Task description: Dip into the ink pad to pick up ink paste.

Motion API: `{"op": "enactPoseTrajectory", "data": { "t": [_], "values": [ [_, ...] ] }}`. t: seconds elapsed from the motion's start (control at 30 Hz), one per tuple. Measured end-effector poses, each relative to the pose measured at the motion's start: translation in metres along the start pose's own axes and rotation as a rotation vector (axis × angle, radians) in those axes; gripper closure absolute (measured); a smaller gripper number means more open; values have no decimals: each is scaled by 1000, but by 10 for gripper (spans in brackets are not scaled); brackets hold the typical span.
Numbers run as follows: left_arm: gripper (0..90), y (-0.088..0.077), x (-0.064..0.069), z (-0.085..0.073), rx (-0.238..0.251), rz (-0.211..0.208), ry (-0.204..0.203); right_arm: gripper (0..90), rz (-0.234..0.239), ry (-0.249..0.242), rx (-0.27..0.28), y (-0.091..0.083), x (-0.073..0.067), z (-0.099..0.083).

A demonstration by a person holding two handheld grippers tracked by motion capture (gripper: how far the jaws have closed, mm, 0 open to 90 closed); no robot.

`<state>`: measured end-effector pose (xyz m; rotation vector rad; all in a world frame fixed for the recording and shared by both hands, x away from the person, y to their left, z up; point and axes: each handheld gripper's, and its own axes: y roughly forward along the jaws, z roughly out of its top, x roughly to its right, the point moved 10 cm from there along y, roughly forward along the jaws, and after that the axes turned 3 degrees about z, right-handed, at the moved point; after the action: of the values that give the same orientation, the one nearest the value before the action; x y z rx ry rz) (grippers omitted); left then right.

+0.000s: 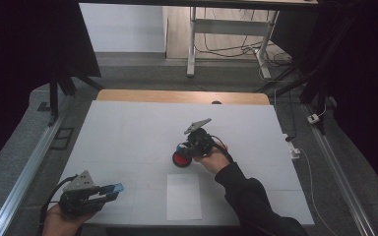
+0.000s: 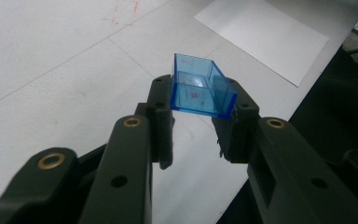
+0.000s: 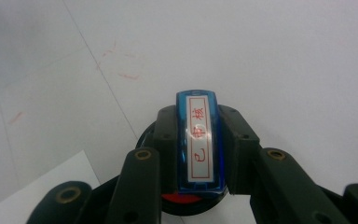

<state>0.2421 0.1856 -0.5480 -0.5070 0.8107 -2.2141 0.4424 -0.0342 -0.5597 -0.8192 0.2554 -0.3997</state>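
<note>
A: What step is this, as you read it?

B: Inking, I'd say. The right claw [image 1: 189, 146] is clenched on the blue stamp [image 3: 199, 142], its label with red characters facing up in the right gripper view, and the stamp's foot sits over the red ink pad [image 1: 181, 159] near the middle of the worktop [image 1: 128, 132].

A: And the other hand?

B: The left claw [image 1: 109, 191] is clamped on the clear blue cap [image 2: 200, 86], held off the worktop at the near left edge, well apart from the stamp. The cap's open side faces the camera in the left gripper view.

A: So what does the next move call for?

B: Probably lifting the stamp straight off the pad and carrying it to the white sheet of paper [image 1: 184, 196] that lies just in front, nearer the person. It needs to come down flat, or the print may smear. The cap only has to wait.
</note>
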Motion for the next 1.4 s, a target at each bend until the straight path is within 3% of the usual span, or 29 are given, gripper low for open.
{"op": "enactPoseTrajectory", "data": {
  "t": [0.07, 0.23, 0.57, 0.8, 1.4],
  "values": [
    [688, 0, 0, 0, 0, 0, 2, 707, -19, -30, -1, 0, -1, 0],
    [688, 0, 0, 0, -1, 0, 4, 705, -30, -48, -2, 0, -3, 0],
    [687, 0, 0, 0, 1, -2, -5, 700, -16, -9, 38, -8, -2, 4],
    [687, 0, 0, 0, 1, -2, -5, 700, -15, -31, 73, -21, -8, 14],
    [687, 0, 0, 0, 1, -3, -5, 700, 7, -55, 11, -10, -15, 5]
  ]
}}
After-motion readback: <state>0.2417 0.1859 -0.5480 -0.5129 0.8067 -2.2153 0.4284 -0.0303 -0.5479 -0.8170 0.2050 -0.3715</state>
